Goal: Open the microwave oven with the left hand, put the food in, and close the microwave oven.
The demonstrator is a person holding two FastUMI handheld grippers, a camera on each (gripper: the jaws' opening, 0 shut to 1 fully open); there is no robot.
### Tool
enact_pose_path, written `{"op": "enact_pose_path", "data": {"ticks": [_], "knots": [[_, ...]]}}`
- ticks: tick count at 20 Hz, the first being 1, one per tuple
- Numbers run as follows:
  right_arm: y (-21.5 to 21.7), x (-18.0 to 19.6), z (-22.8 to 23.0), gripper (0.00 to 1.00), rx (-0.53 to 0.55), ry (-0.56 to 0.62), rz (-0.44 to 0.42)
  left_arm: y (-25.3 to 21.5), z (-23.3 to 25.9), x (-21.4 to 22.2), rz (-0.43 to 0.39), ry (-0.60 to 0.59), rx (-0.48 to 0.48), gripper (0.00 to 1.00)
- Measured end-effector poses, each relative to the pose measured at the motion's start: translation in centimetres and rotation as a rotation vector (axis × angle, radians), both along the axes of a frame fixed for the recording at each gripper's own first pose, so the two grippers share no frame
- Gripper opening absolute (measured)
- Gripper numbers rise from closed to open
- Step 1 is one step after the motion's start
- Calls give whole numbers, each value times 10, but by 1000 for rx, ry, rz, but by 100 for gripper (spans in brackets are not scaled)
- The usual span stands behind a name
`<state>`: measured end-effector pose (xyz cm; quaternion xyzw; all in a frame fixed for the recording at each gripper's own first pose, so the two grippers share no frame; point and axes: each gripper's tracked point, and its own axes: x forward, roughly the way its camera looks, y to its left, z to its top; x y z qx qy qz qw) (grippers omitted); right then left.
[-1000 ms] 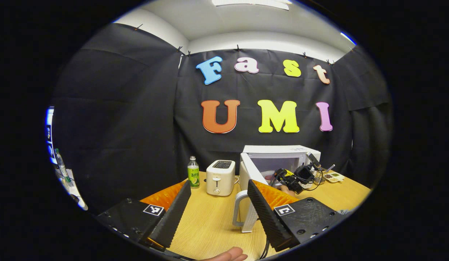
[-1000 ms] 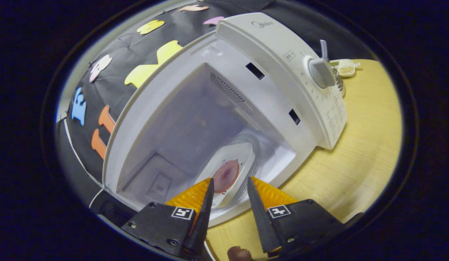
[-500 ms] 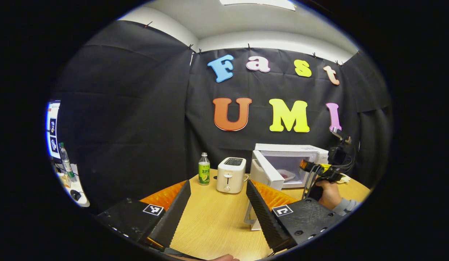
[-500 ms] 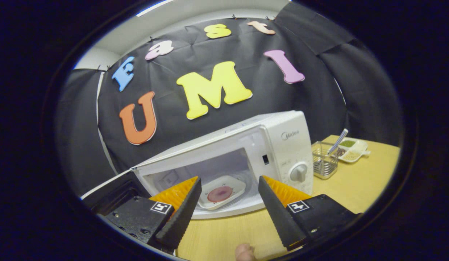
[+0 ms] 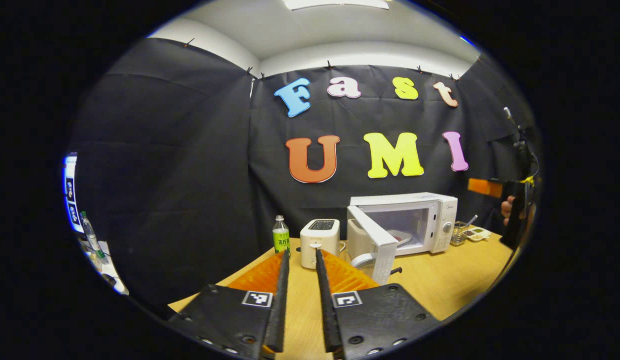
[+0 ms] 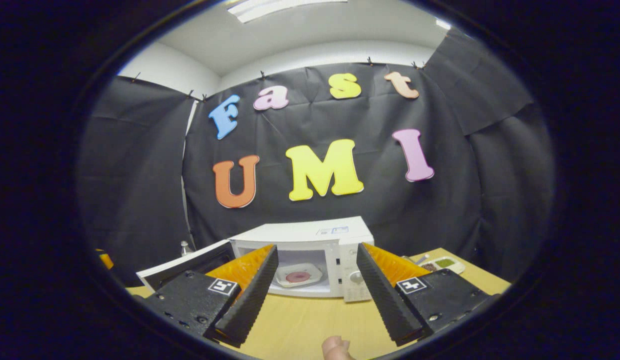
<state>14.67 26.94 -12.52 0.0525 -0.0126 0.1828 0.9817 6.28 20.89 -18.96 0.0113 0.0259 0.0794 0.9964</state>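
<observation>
The white microwave point(image 5: 405, 207) stands at the back of the wooden table with its door point(image 5: 377, 242) swung open to the left. Inside it a white plate point(image 6: 295, 276) carries a round pinkish piece of food point(image 6: 298, 276). My left gripper point(image 5: 301, 254) hovers over the table well in front of the door, its fingers drawn near each other with a narrow gap and nothing between them. My right gripper point(image 6: 316, 247) is open and empty, pulled back from the microwave mouth; it also appears raised at the far right point(image 5: 490, 187), held by a hand point(image 5: 509, 210).
A white toaster point(image 5: 319, 235) and a green-labelled bottle point(image 5: 280, 234) stand left of the microwave. A wire basket point(image 5: 459, 236) and a condiment dish point(image 6: 442, 263) sit to its right. Bare tabletop point(image 6: 299, 320) lies in front.
The right gripper let go of the plate inside the microwave and drew back and up, away from it. The left gripper's fingers have narrowed from wide open, and it has backed away.
</observation>
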Motion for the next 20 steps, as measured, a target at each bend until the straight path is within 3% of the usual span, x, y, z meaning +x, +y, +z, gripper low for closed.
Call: {"op": "enact_pose_path", "data": {"ticks": [1,2,3,4,5,6,7,14,15,16,20], "knots": [[-11,-14,7,91,-6,-19,2,-3,-5,6,-8,13,-2,7],[-22,-27,14,100,-13,-33,2,-9,-9,9,-23,13,0,9],[-36,-40,20,90,-22,-45,-5,-12,-11,8,-35,19,-4,9],[-49,-52,27,90,-31,-57,-13,-18,-14,14,-57,12,-8,1],[-62,-63,33,100,-46,-64,-23,-15,-14,16,-49,12,-7,1],[-72,-74,40,90,-56,-72,-33,-15,-22,23,-51,24,-14,0],[-85,-85,47,100,-67,-78,-47,-19,-30,31,-59,32,-20,0],[-144,-143,79,100,-118,-110,-75,-21,-66,74,-91,77,-99,0],[-152,-149,82,91,-122,-114,-83,-26,-69,78,-100,75,-104,0],[-161,-153,83,100,-127,-107,-100,-31,-74,83,-114,81,-107,0],[-192,-166,89,100,-133,-100,-147,-46,-82,87,-134,99,-81,0]]}}
